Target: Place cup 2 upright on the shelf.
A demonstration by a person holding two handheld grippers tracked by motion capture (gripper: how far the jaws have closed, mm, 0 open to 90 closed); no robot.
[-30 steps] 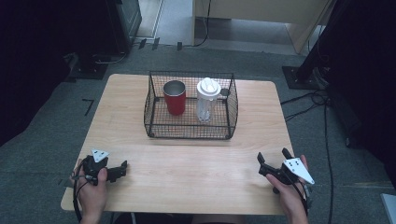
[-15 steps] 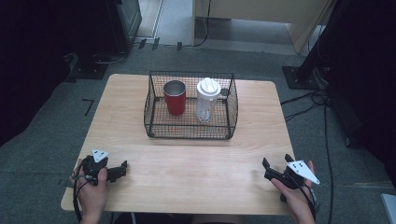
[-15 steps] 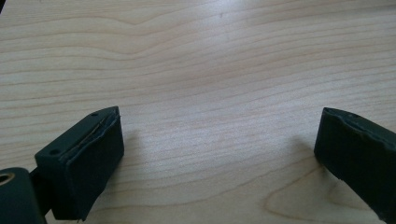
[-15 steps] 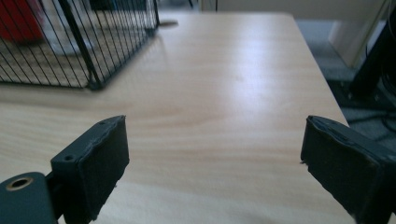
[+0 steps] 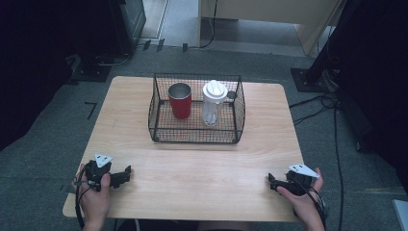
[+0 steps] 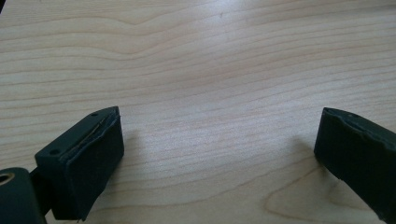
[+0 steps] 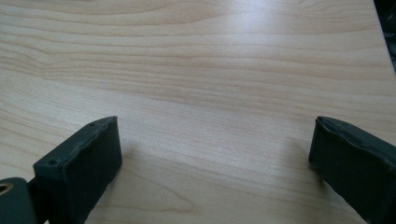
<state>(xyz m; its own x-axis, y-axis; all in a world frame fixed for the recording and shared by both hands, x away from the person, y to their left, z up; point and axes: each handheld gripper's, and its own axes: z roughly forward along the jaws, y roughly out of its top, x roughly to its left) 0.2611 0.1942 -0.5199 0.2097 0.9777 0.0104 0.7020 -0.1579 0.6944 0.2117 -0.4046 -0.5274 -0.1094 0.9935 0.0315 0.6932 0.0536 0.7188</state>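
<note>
Red cup (image 5: 180,100), white-lidded clear bottle (image 5: 213,102), upright, side by side in basket (image 5: 195,135)

At the lower left of the high view, a hand is holding the black two-jaw left gripper (image 5: 126,173), jaws gaping wide and pointing right. At the lower right, another hand is holding the black two-jaw right gripper (image 5: 271,180), jaws wide apart, pointing left.
</note>
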